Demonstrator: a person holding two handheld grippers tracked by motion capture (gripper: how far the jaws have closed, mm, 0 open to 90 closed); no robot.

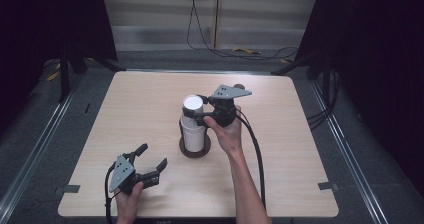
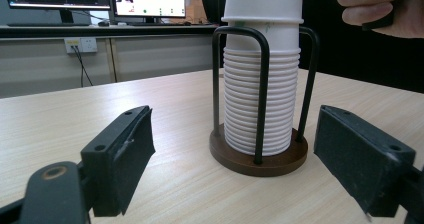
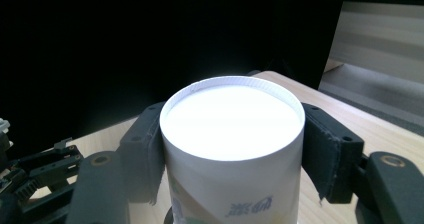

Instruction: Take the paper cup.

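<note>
In the high view, the right gripper [image 1: 196, 109] pinches the top paper cup [image 1: 192, 105] of the cup stack [image 1: 194, 134], which stands in a wire holder [image 1: 195, 148] near the middle of the table [image 1: 125, 119]; the left gripper [image 1: 149, 159] rests toward the near left edge, jaws spread and holding nothing. The left gripper view looks between those spread jaws at the stack [image 2: 259, 104], ringed by the holder's two black loops [image 2: 262, 84] on a round wooden base [image 2: 258, 159], with the top cup [image 2: 263, 1] sitting proud of the rest. In the right gripper view both pads press the cup [image 3: 232, 149] just under its rim. To do this well, I judge a straight upward lift with light pressure is best, so the wall does not crumple and the loops are not snagged. The table is bare on all sides, leaving ample room to set the cup down.
</note>
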